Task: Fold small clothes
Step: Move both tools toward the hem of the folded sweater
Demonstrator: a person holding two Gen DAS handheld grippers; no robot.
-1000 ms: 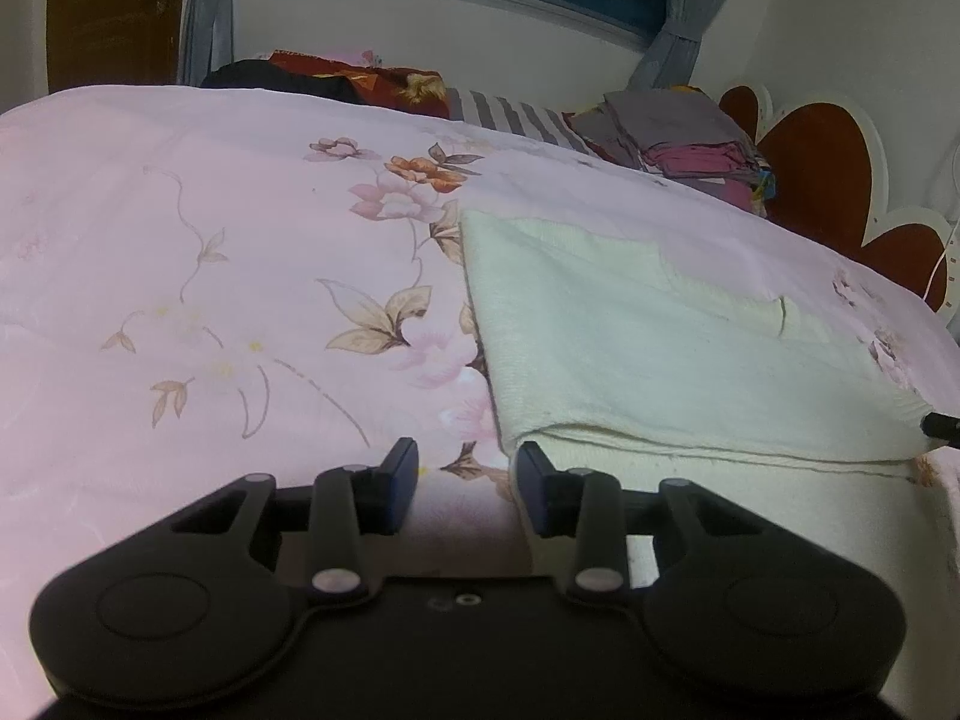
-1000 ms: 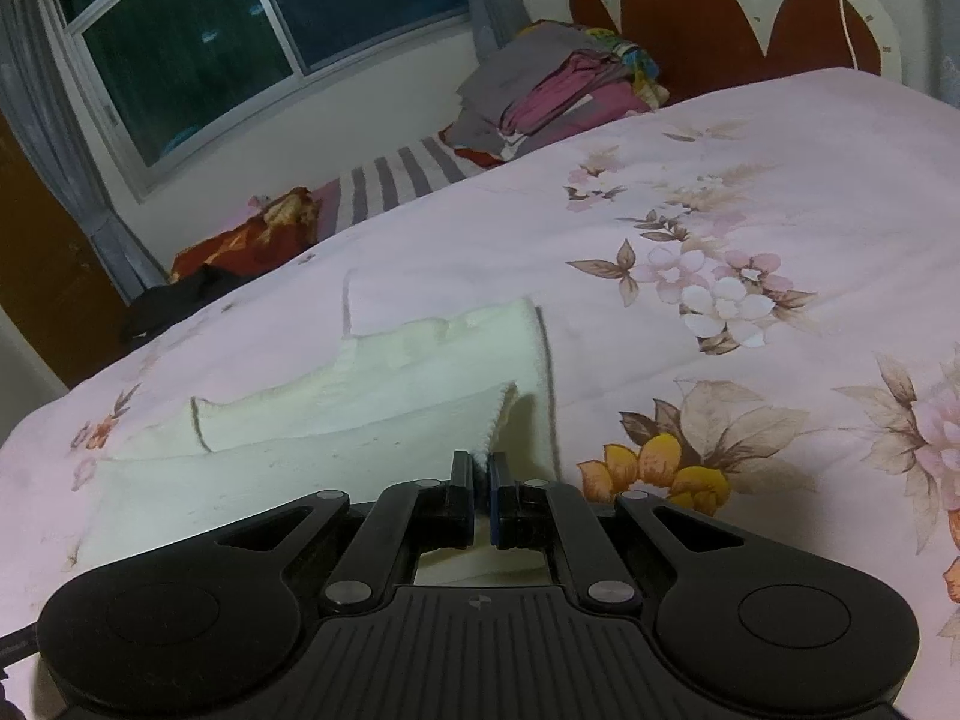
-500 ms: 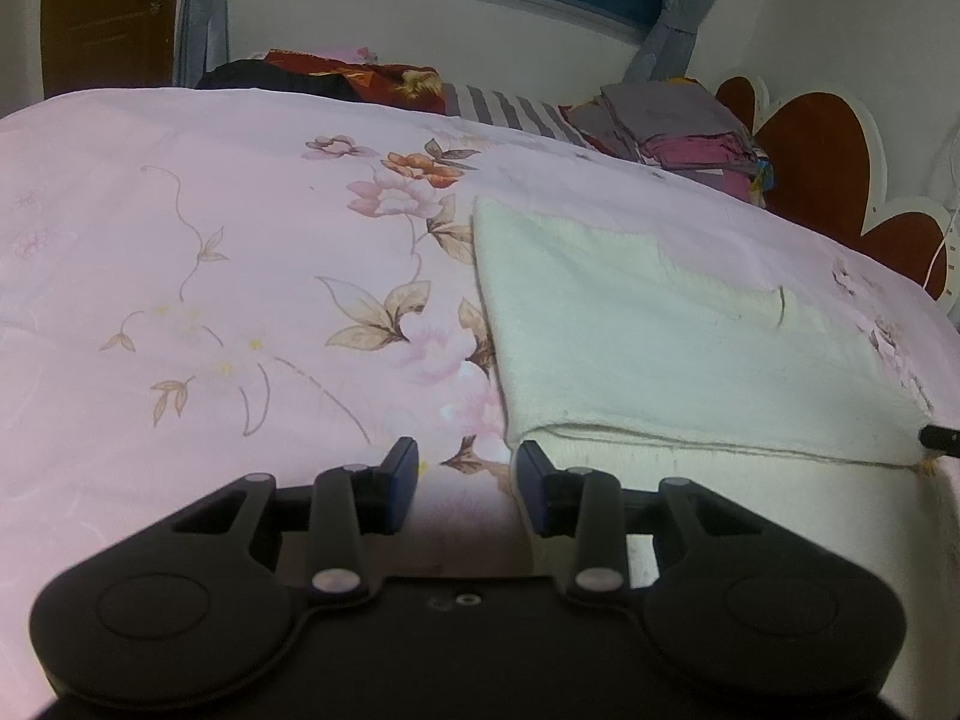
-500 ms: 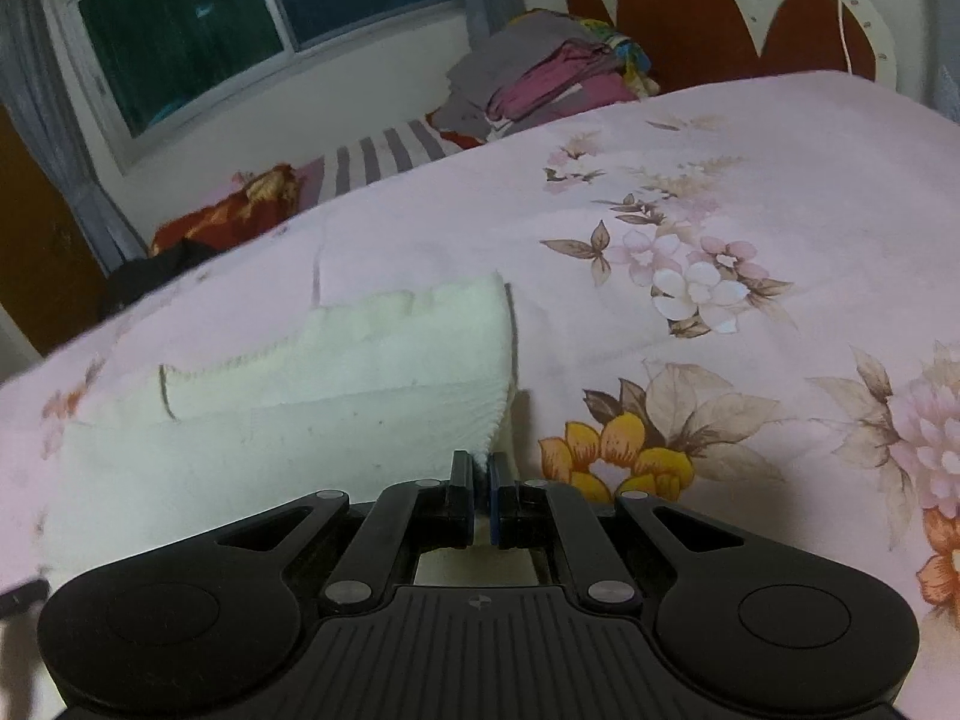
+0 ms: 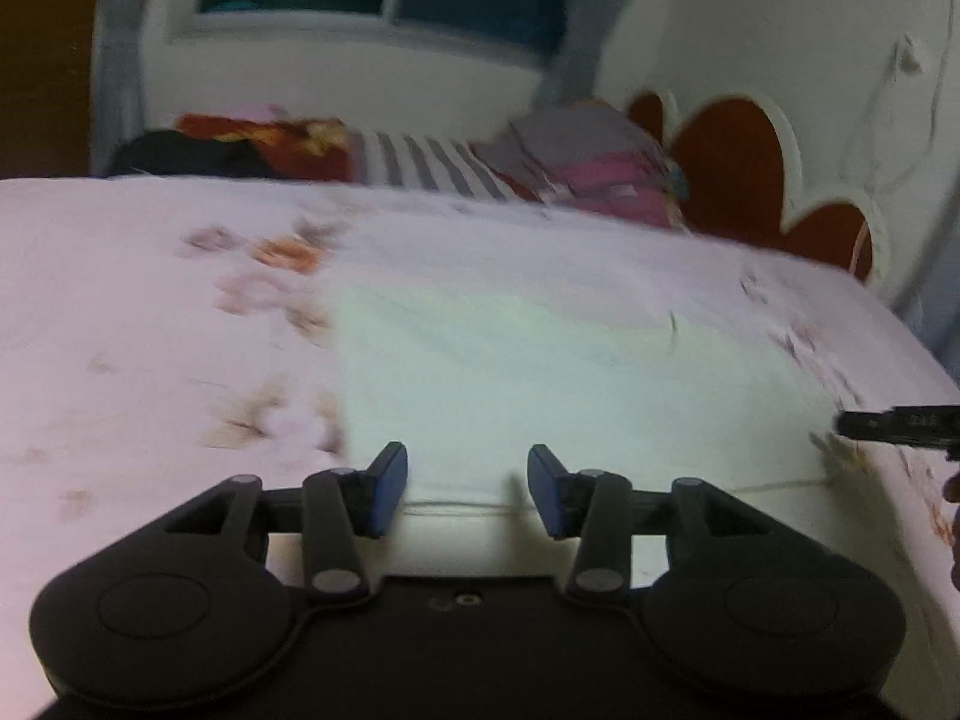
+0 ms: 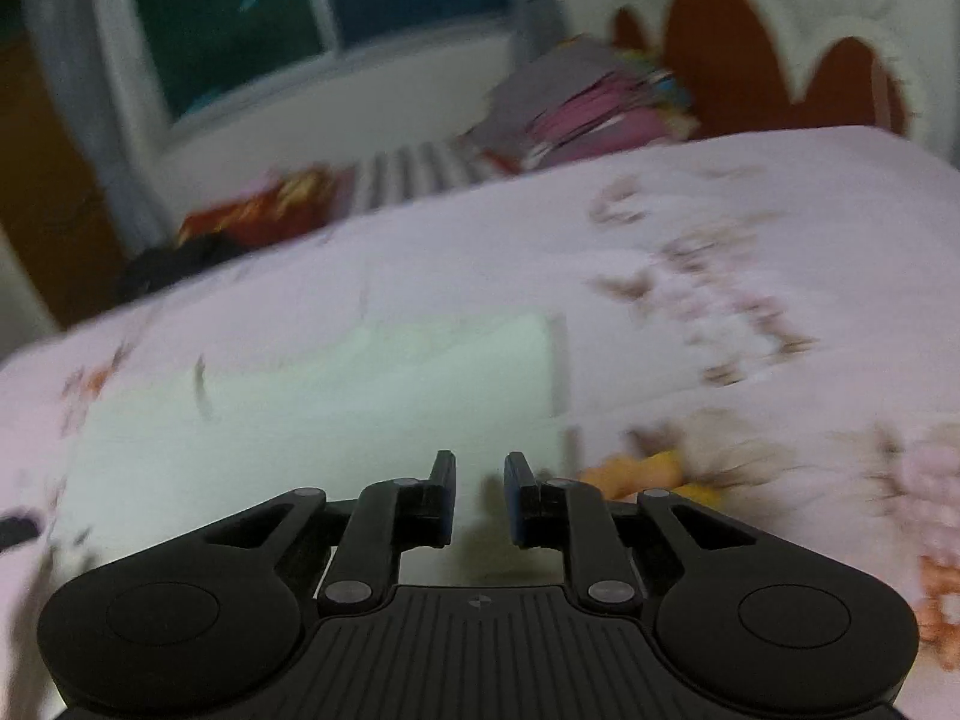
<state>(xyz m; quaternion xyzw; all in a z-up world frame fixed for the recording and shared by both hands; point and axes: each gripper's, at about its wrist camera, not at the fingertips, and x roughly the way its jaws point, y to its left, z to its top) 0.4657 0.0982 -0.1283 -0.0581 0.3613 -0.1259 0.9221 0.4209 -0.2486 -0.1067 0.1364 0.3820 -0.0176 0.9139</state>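
Observation:
A cream small cloth lies folded flat on the pink floral bedsheet, with its near fold edge just ahead of both grippers. My left gripper hovers over that near edge, jaws opening, with nothing between them. In the right wrist view the same cloth spreads to the left. My right gripper sits at its near right corner, jaws opening with a clear gap, and the pads do not press on the fabric. The right gripper's tip shows at the right edge of the left wrist view. Both views are blurred.
A pile of folded clothes and a striped pillow sit at the far side of the bed by the red heart-shaped headboard. A window is behind. Bare sheet stretches to the right of the cloth.
My right gripper has let go of the cloth's corner and its jaws have parted. My left gripper has shifted right over the cloth's edge and widened a little.

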